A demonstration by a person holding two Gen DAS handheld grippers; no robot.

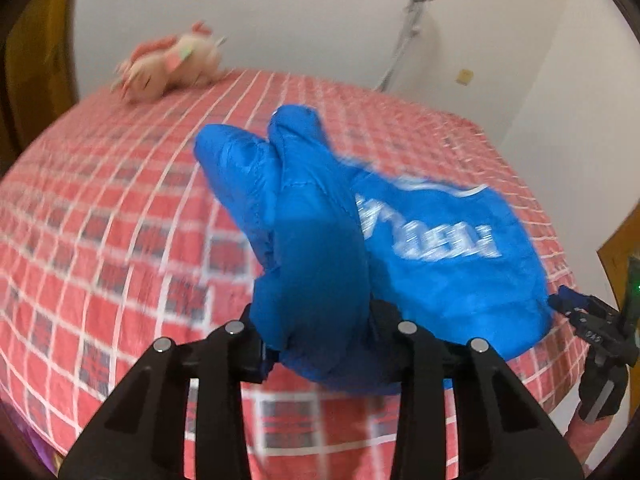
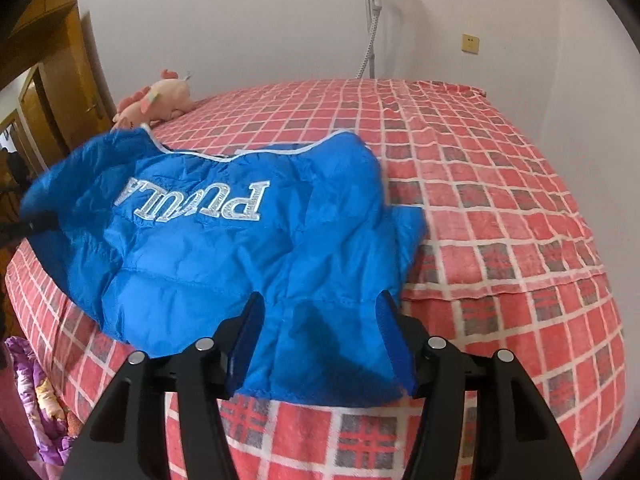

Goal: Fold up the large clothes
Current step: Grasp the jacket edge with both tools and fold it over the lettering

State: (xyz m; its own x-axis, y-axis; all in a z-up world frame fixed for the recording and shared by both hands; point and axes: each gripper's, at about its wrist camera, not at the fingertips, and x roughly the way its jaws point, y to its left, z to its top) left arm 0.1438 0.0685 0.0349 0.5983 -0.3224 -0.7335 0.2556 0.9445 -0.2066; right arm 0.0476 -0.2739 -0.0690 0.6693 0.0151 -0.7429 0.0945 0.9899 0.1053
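The blue puffer jacket (image 2: 224,240) lies across the near half of a bed covered in a red checked sheet (image 2: 500,208), its silver lettering (image 2: 196,200) upside down to the right wrist camera; the white-piped collar edge points toward 12 o'clock; the jacket's hem sits between the right gripper (image 2: 320,340) fingers, which stand wide apart around the cloth, not pressed on it; at 9 o'clock in that view the far corner of the jacket is lifted off the sheet. In the left wrist view the left gripper (image 1: 320,344) is clamped on a bunched fold of the jacket (image 1: 312,240), the fabric rising toward 12 o'clock; the other gripper shows at 4 o'clock. A pink plush toy (image 2: 156,100) rests at the bed's 11 o'clock corner; a white stand (image 2: 370,20) rises against the wall at 12 o'clock.
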